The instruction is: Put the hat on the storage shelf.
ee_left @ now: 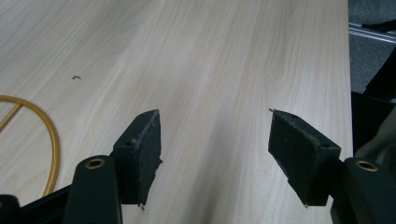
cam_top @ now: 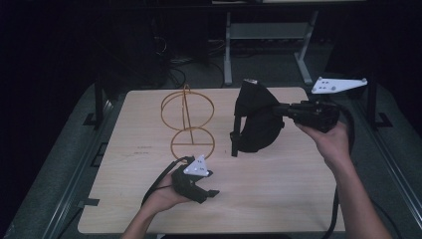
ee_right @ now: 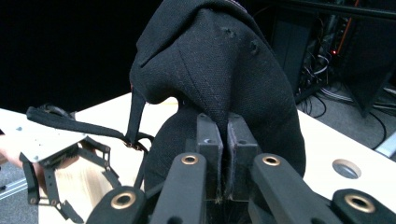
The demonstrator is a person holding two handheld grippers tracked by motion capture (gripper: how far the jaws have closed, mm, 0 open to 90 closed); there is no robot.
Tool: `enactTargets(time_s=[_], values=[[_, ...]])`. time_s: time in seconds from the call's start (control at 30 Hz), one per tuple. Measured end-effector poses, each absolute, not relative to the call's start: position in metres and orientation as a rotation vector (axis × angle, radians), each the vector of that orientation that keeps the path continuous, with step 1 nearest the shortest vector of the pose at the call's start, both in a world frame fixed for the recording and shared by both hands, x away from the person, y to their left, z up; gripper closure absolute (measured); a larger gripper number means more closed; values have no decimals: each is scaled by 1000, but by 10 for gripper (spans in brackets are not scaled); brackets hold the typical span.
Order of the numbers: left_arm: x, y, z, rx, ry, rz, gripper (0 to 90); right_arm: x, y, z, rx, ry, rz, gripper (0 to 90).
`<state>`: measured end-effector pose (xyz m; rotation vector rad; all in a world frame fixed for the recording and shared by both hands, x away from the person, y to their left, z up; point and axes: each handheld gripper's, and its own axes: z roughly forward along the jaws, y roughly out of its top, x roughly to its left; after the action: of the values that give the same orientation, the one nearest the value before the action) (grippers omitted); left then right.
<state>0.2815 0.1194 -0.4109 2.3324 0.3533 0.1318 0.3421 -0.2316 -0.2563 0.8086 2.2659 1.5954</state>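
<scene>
— black fabric bag (cam_top: 256, 119): where is it?
— lifted above the wooden table (cam_top: 278, 199), pinched by the right gripper (ee_right: 223, 158), jaws closed on the cloth; a strap (ee_right: 74, 122) dangles.
— left gripper (ee_left: 215, 154)?
— low over the table near the front edge, jaws wide apart, holding nothing, beside the orange wire stand (cam_top: 188, 119).

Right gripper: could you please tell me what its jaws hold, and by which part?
The right gripper pinches the black cap by a fold of its fabric.
</scene>
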Motion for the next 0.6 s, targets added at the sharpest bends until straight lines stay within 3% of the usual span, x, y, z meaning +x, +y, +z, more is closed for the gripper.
enactTargets(time_s=[0.6], values=[[282, 125, -413, 2335, 358, 108, 345, 377, -175, -224, 685, 2342, 1606, 861]])
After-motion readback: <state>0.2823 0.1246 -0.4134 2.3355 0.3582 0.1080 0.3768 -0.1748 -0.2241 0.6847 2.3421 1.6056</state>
